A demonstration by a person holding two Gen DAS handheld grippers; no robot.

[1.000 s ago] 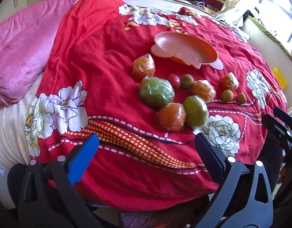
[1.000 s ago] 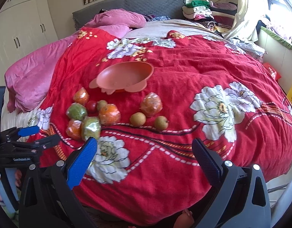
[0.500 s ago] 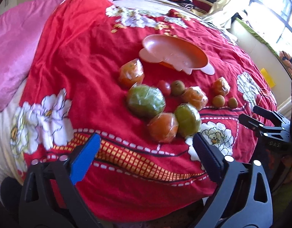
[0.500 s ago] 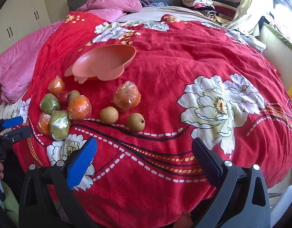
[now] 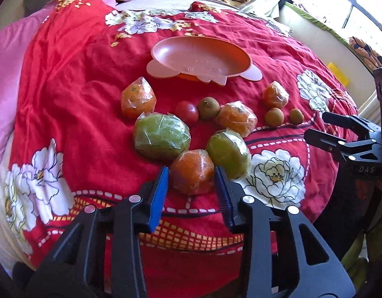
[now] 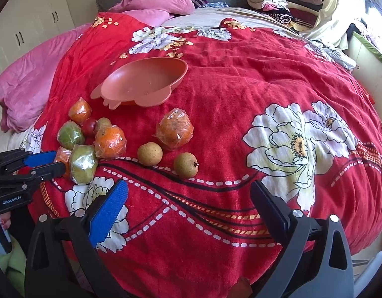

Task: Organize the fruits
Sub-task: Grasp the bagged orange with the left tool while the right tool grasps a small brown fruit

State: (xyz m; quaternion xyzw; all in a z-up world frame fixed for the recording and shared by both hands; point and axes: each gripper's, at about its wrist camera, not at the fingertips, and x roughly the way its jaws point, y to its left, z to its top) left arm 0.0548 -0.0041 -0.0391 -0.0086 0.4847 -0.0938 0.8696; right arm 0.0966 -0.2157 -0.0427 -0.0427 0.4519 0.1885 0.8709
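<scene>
Several fruits lie on a red flowered bedspread point(image 5: 66, 79). My left gripper point(image 5: 192, 177) has its pads on both sides of a plastic-wrapped orange point(image 5: 192, 175), which still rests on the bed. Beside it lie two wrapped green fruits point(image 5: 162, 136) point(image 5: 228, 152), more wrapped oranges point(image 5: 138, 98), a small red fruit point(image 5: 187, 111) and brown round fruits point(image 5: 208, 108). An empty pink bowl point(image 5: 200, 58) sits behind them. My right gripper point(image 6: 189, 203) is open and empty, just in front of two brown fruits point(image 6: 149, 154) point(image 6: 186, 165) and a wrapped orange point(image 6: 174, 129).
A pink quilt point(image 6: 29, 84) lies along the left of the bed. Folded clothes point(image 6: 273, 0) are piled at the far right. White wardrobe doors point(image 6: 29, 29) stand at the left. The bed edge runs just in front of both grippers.
My left gripper has moved forward to the nearest wrapped orange and closed around it. My right gripper has moved closer to the brown fruits and stays open.
</scene>
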